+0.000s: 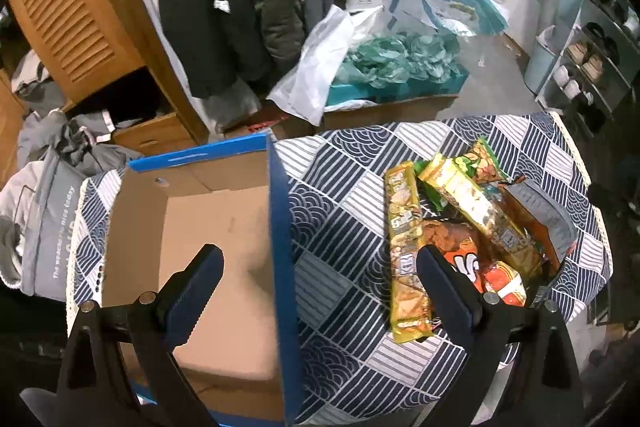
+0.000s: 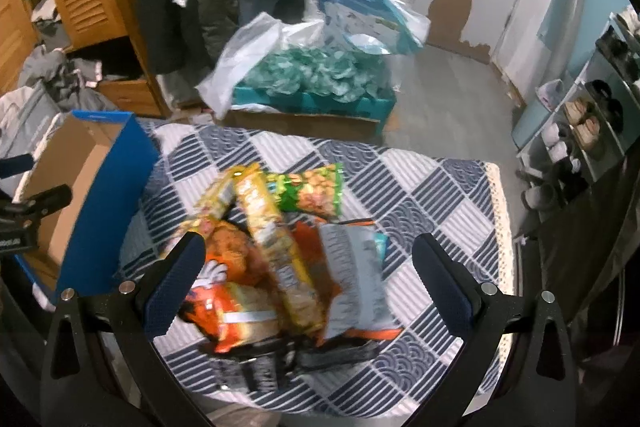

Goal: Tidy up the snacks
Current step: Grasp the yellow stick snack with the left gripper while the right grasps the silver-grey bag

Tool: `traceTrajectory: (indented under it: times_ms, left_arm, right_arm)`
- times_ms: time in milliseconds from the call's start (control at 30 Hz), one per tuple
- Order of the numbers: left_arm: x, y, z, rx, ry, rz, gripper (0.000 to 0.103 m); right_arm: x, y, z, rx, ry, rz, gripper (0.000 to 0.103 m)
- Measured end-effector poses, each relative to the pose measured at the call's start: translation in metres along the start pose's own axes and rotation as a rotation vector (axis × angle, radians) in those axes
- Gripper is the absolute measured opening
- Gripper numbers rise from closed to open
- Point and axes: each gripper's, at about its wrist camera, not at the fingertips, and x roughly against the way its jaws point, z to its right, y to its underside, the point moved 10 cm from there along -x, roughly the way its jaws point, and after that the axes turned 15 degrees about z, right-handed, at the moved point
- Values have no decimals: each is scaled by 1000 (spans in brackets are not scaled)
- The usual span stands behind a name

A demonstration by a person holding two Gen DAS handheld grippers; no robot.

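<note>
Snack packets (image 2: 276, 259) lie heaped on the patterned tablecloth (image 2: 432, 187), just right of the blue cardboard box (image 1: 208, 227), whose brown inside holds nothing that shows. Packet lettering is too blurred to read in either view; the one legible line is "The weather is nice today" on a grey bag (image 1: 52, 227) at the table's left edge, seen only from the left wrist. The left gripper (image 1: 320, 263) hangs wide open straddling the box's right wall, gripping nothing. The right gripper (image 2: 308, 251) is likewise spread wide above the heap, fingers clear of the packets. Only the right wrist view shows the grey-backed packet (image 2: 352, 267) fully, plus the green packet (image 2: 316, 187) lying flat beyond the long yellow packet (image 2: 276, 243)
</note>
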Motion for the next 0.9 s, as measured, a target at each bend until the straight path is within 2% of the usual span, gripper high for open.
traceTrajectory:
  times_ms: [200,400,800,900]
  left_arm:
    - [-26,3,17,-42,13,-57,98]
    - [-57,10,31,-55,19,-119,98]
    - [-118,39,58,-39,39,-262,98]
    - [-126,46,64,-35,51,-290,98]
  right_arm:
    - [-27,21,29,-67,-11,-107,101]
    - [-64,48,47,-43,14,-221,101]
    - [-98,95,55,-96,-17,-333,101]
    - [-103,104,55,-113,-28,-358,94]
